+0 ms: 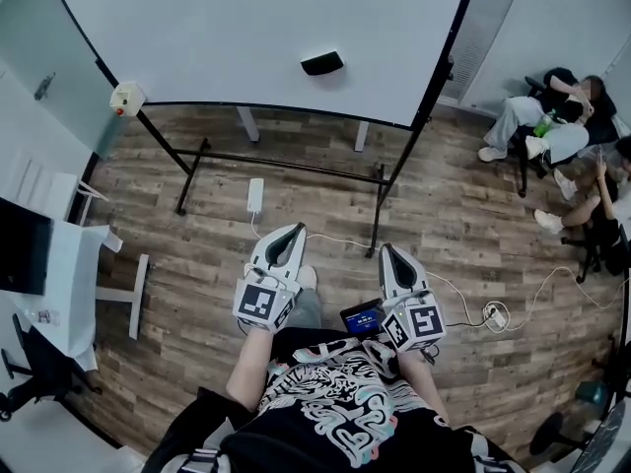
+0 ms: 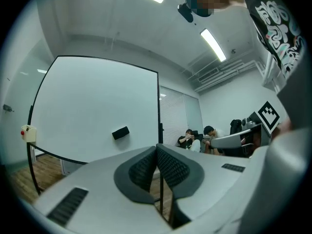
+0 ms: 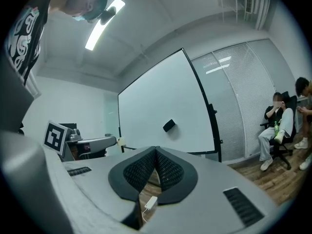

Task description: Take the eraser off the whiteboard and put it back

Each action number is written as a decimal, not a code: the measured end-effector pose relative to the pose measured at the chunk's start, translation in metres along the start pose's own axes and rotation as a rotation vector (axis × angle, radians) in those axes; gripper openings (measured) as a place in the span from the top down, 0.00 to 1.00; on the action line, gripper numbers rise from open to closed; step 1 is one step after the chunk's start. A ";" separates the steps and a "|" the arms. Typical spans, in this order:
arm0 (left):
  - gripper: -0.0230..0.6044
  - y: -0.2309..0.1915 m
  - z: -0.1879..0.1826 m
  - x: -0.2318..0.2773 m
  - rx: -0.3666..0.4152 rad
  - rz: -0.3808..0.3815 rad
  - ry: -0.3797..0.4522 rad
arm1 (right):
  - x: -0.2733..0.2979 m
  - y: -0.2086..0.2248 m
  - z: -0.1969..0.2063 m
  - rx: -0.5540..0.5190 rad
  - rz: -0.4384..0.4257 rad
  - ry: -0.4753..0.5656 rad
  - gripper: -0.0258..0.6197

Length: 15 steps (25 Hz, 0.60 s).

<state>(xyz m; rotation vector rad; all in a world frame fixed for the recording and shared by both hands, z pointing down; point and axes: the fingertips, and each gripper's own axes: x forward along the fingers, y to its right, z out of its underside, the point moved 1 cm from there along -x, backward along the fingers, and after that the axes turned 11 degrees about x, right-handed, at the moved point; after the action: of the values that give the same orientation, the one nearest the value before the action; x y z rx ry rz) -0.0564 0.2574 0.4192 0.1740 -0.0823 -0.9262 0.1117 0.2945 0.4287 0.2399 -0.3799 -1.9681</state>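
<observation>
A black eraser (image 1: 322, 63) sticks to the whiteboard (image 1: 197, 37) near its lower middle; it also shows as a small dark block (image 2: 120, 132) in the left gripper view and as the same eraser (image 3: 168, 126) in the right gripper view. My left gripper (image 1: 293, 231) and right gripper (image 1: 385, 250) hang side by side well short of the board, both pointing level at it. Each is shut with nothing between its jaws. The left gripper's tips (image 2: 156, 147) and the right gripper's tips (image 3: 156, 150) meet.
The whiteboard stands on a black wheeled frame (image 1: 286, 166) over wood flooring. A white power strip (image 1: 255, 194) and cable lie on the floor. People sit on chairs (image 1: 552, 116) at the right. A desk (image 1: 59, 264) with a monitor is at the left.
</observation>
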 end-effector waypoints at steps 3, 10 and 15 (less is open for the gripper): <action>0.92 -0.032 0.007 0.029 0.019 -0.002 -0.006 | 0.038 0.009 -0.002 -0.002 0.016 -0.002 0.94; 0.92 -0.092 0.024 0.095 0.053 0.026 -0.056 | 0.121 0.035 -0.013 0.003 0.067 -0.009 0.94; 0.92 -0.136 0.027 0.133 0.075 0.031 -0.039 | 0.175 0.044 -0.015 0.012 0.081 -0.013 0.94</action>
<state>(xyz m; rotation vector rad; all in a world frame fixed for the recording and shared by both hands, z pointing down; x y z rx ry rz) -0.0872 0.0677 0.4199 0.2237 -0.1561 -0.8963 0.0817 0.1161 0.4317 0.2164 -0.4039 -1.8896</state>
